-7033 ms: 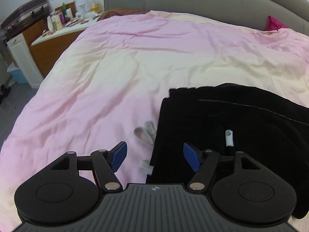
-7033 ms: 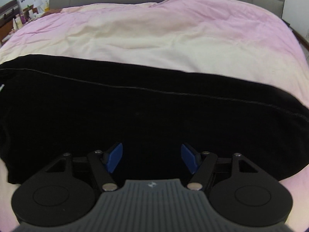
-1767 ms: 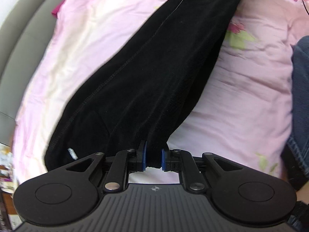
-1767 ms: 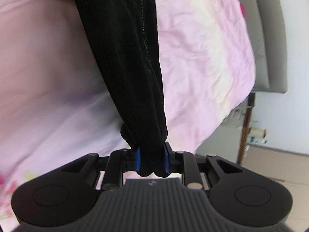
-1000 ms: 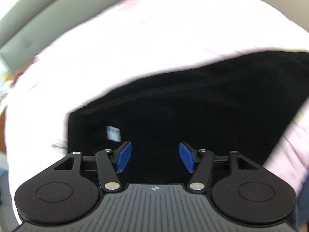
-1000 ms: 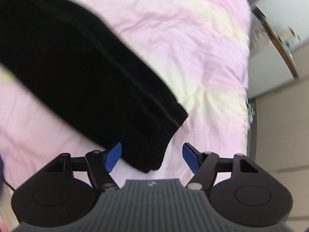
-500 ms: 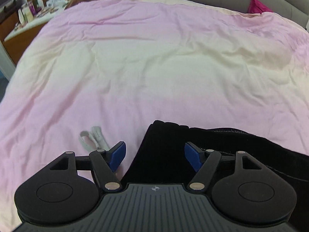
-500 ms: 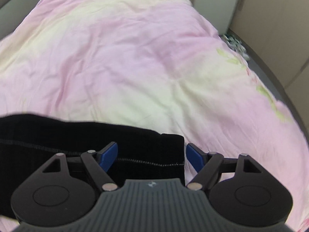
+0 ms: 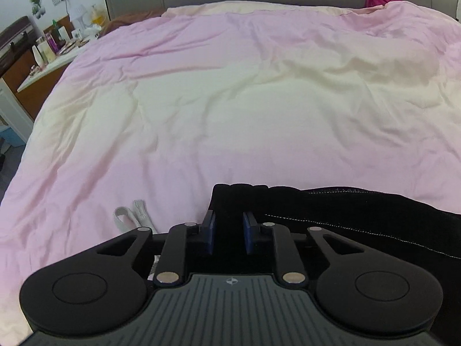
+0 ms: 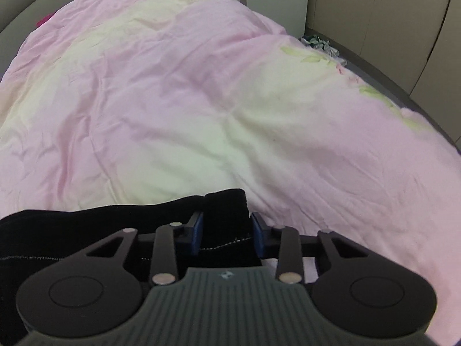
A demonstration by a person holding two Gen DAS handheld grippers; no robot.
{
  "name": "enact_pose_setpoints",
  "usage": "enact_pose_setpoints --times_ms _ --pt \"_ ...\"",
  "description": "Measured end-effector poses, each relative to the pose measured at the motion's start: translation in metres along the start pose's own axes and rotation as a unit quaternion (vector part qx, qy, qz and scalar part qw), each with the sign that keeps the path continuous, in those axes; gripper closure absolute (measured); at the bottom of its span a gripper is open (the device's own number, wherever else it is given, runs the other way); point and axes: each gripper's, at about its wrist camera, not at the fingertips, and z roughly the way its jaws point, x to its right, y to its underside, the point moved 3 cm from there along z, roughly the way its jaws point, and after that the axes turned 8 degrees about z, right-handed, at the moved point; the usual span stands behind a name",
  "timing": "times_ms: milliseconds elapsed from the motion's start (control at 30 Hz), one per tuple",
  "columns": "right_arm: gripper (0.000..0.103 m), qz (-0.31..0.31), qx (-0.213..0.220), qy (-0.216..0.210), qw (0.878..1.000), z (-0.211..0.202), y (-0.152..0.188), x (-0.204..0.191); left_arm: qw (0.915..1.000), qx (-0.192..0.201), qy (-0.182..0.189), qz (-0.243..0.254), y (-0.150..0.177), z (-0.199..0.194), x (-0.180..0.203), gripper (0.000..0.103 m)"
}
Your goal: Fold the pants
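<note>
Pink bed (image 9: pixel 230 101) fills both frames; black pants (image 9: pixel 360 216) lie crosswise along the bottom, left tongs (image 9: pixel 229 232) and right tongs (image 10: pixel 227 232) closing on opposite ends.

Both wrist views low over bed (image 9: pixel 230 101), angled down, sharing black pants (image 9: pixel 345 210)

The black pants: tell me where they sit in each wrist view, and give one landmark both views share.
Left wrist view: the black pants lie along the lower right, their end corner between the closing jaws of the left gripper.
Right wrist view: they fill the lower left, a corner between the closing jaws of the right gripper.
Shared landmark: the pink duvet beneath them.
</note>
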Motion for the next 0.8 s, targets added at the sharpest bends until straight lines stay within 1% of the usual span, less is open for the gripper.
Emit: enact_pose_setpoints --times_ms 100,133,233,267,300,333,367,400,433,467,533,567,633,667,700,733,800 --pt "0.075 -0.033 0.052 0.004 0.998 -0.027 0.001 -0.010 0.9994 0.020 -0.022 0.017 0.002 -0.014 0.005 0.089" --pt "0.076 -0.038 0.073 0.002 0.997 -0.038 -0.001 -0.012 0.9991 0.027 -0.026 0.020 0.003 -0.019 0.006 0.089" --pt "0.077 -0.039 0.137 -0.005 0.990 -0.067 -0.007 -0.013 0.9975 0.056 -0.040 0.015 0.001 -0.031 0.005 0.091" --pt "0.077 -0.039 0.148 -0.001 0.988 -0.072 -0.009 -0.014 0.9967 0.064 -0.049 0.014 0.000 -0.033 0.005 0.098" --pt "0.077 -0.040 0.154 0.005 0.987 -0.073 -0.010 -0.015 0.9956 0.071 -0.059 0.017 -0.002 -0.034 0.005 0.097" --pt "0.077 -0.042 0.155 0.013 0.987 -0.072 -0.011 -0.016 0.9951 0.071 -0.066 0.016 -0.004 -0.033 0.004 0.097" --pt "0.077 -0.041 0.151 0.018 0.988 -0.068 -0.011 -0.017 0.9947 0.067 -0.075 0.016 -0.006 -0.029 0.003 0.101" --pt "0.077 -0.035 0.146 0.021 0.988 -0.063 -0.012 -0.017 0.9923 0.069 -0.100 0.024 -0.008 -0.027 0.002 0.103" --pt "0.076 -0.032 0.141 0.023 0.989 -0.057 -0.012 -0.018 0.9898 0.074 -0.118 0.032 -0.010 -0.026 0.001 0.103" --pt "0.077 -0.038 0.136 0.030 0.990 -0.051 -0.011 -0.020 0.9886 0.074 -0.128 0.030 -0.012 -0.024 -0.004 0.103" --pt "0.076 -0.051 0.122 0.042 0.990 -0.036 -0.010 -0.023 0.9914 0.064 -0.114 0.008 -0.015 -0.022 -0.012 0.103" --pt "0.075 -0.051 0.109 0.043 0.992 -0.029 -0.010 -0.023 0.9913 0.071 -0.110 0.012 -0.015 -0.026 -0.012 0.103" --pt "0.070 -0.046 0.092 0.041 0.994 -0.019 -0.012 -0.020 0.9908 0.080 -0.103 0.036 -0.017 -0.036 -0.004 0.103" --pt "0.067 -0.044 0.086 0.041 0.994 -0.018 -0.014 -0.019 0.9915 0.081 -0.091 0.046 -0.017 -0.042 0.003 0.103" --pt "0.057 -0.039 0.084 0.041 0.995 -0.019 -0.015 -0.017 0.9917 0.083 -0.082 0.053 -0.017 -0.047 0.010 0.103" --pt "0.051 -0.033 0.084 0.041 0.995 -0.022 -0.015 -0.014 0.9919 0.086 -0.073 0.059 -0.018 -0.053 0.019 0.103" --pt "0.048 -0.021 0.084 0.034 0.996 -0.031 -0.014 -0.007 0.9931 0.089 -0.040 0.064 -0.017 -0.063 0.039 0.100"
